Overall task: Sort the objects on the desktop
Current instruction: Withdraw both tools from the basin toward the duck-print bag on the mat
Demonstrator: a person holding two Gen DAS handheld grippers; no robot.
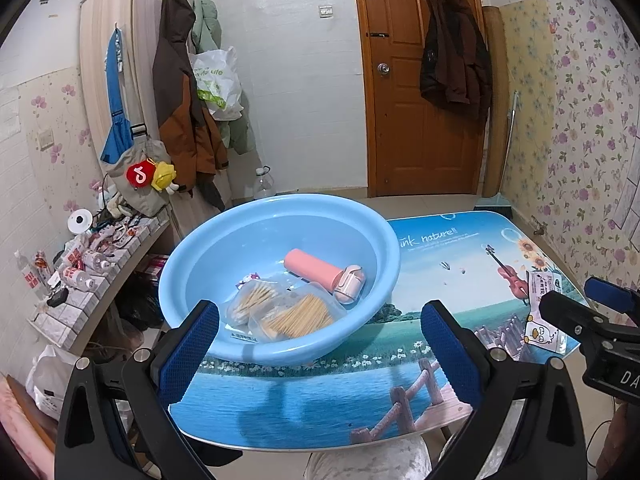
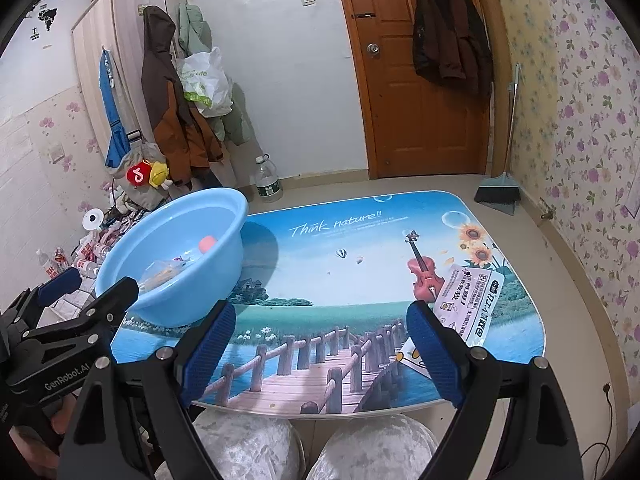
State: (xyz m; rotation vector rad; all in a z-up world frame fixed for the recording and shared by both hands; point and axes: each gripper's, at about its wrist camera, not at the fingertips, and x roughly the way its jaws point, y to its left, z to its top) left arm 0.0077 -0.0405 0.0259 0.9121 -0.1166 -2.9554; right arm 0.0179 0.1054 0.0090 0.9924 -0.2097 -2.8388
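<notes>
So the last flat packets (image 2: 466, 300) sit near the counter's (image 2: 320, 392) right edge, light, floppy, slick film; pinch an overhanging edge. Both the right gripper (image 2: 320, 344) and left gripper (image 1: 320, 348) hang wide open, empty. Blue basin (image 1: 372, 304) holds the rest.

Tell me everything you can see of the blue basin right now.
The blue basin is a round, light-blue, smooth plastic-looking tub with a rolled rim and sloping walls. It sits upright on the table's left side, its edge seeming to overhang the tabletop. Inside lie a pink cylindrical bottle on its side, clear bags of cotton swabs and wooden sticks, and a small wrapper. Neither pair of tongs touches it.
</notes>
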